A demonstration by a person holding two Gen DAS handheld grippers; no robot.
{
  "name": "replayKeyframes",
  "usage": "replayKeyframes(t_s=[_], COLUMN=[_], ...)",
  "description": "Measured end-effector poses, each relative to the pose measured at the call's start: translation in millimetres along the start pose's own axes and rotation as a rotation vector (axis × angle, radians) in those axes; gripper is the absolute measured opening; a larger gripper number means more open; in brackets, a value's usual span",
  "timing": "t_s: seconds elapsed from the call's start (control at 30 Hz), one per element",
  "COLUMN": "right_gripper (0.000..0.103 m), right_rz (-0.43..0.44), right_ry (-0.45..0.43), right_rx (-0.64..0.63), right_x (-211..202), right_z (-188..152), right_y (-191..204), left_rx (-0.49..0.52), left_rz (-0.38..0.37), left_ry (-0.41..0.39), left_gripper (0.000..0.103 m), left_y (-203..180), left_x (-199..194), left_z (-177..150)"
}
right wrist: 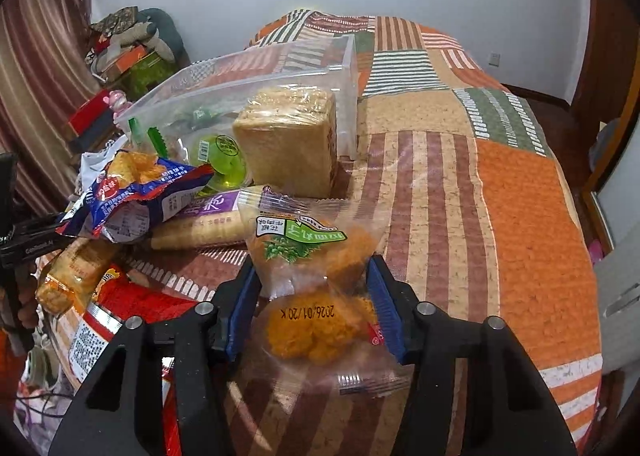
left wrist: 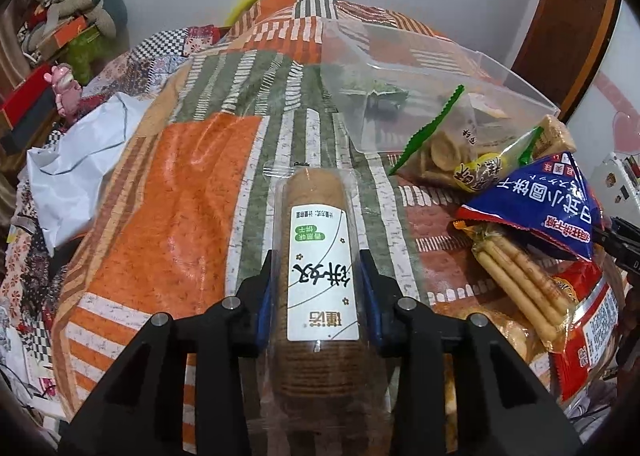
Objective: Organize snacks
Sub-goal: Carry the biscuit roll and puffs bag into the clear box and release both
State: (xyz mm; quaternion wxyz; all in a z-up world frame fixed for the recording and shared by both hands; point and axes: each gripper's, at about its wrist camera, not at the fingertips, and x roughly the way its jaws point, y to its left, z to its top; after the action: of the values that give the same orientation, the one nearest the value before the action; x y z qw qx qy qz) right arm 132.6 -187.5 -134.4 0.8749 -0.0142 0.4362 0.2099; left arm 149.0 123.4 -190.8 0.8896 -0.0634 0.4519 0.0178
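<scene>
Gripping a sleeve of round brown biscuits [left wrist: 323, 276] between its blue pads, the left hand-held gripper [left wrist: 320, 276] holds the pack lengthwise above the patchwork bedspread [left wrist: 192, 176]. The right hand-held gripper [right wrist: 316, 296] is closed on a clear packet of orange floss cakes [right wrist: 320, 296], pinching soft wrapper more than cake, so I'd worry that one slips or gets crushed. Just beyond lies the loose heap: a blue crisp bag [right wrist: 132, 192], a pack of stick biscuits [left wrist: 524, 276] and a red packet [right wrist: 132, 304] at the bed's edge, which a careless swing could knock to the floor. Farther back stands the clear plastic bin [right wrist: 280, 60], tilted on the soft bed, already holding a block of wafers [right wrist: 288, 144] and a green jelly cup [right wrist: 224, 160]; dropping the sleeve in hard might tip it.
</scene>
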Motion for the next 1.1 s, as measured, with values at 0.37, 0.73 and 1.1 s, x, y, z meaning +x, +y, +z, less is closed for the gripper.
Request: replayKeyframes(t_s=[0.37,0.73,1.1], right_gripper=[0.045,0.045,0.045], right_rz=[-0.013,-0.022,-0.024], right_ry=[-0.067,-0.186,-0.226], right_rx=[0.006,-0.039,-0.093], right_x=[-26.9,-55.2,-51.2], right_z=[12.1,44.9,75.8], right_y=[-3.4,7.3,23.3], left_rx=[0.021,0.046,0.069], left_rz=[-0.017,-0.051,-0.073], left_ry=[-0.093,-0.182,-0.229], left_gripper=[0.037,0.037,0.037], left_y=[-10.4,-31.4,-47.4], left_x=[-41.4,-74.6,-79.3], left_z=[10.6,34.4,73.3])
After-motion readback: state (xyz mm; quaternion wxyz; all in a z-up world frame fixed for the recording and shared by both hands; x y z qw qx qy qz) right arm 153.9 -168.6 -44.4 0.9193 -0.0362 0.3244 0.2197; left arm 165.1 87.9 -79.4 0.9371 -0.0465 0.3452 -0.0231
